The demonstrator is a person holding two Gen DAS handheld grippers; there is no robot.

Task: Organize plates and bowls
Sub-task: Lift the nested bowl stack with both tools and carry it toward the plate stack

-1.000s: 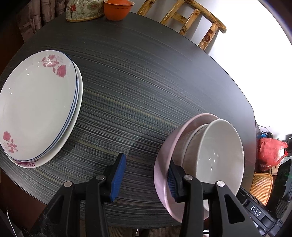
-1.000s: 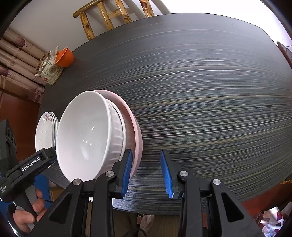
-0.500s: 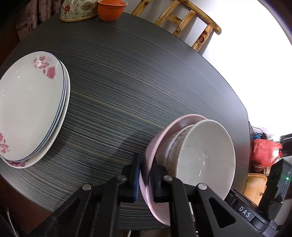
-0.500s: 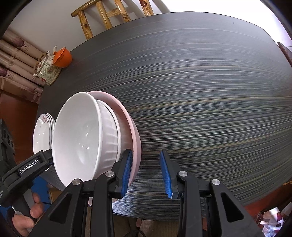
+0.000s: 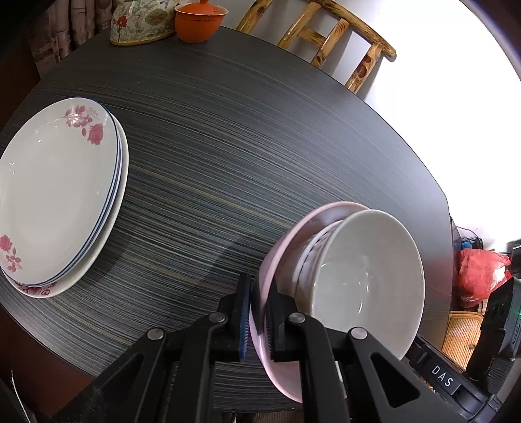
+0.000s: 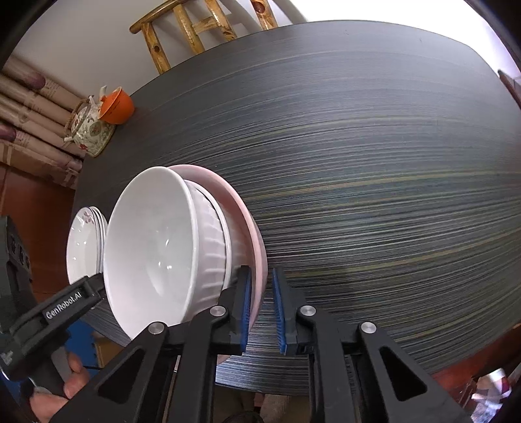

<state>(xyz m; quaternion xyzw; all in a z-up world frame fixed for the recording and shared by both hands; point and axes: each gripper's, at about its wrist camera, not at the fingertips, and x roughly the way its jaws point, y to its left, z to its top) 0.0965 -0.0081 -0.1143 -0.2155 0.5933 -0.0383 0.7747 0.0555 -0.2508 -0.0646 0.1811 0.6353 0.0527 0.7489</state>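
I had both grippers clamped on the rim of the pale pink ceramic plate (image 5: pixel 286 240) near the table's (image 5: pixel 260 136) near edge: left gripper (image 5: pixel 259 312) and right gripper (image 6: pixel 260 309), whose jaws had just closed. Two nested white bowls (image 6: pixel 156 247) sat on it. Next move, I judged: a level lift toward the flowered plate stack (image 5: pixel 55 192)

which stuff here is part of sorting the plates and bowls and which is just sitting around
Job: pink plate, ribbed white bowl, smooth white bowl, stack of floral plates.
Lying about: floral teapot, orange cup, wooden chair, red bag.
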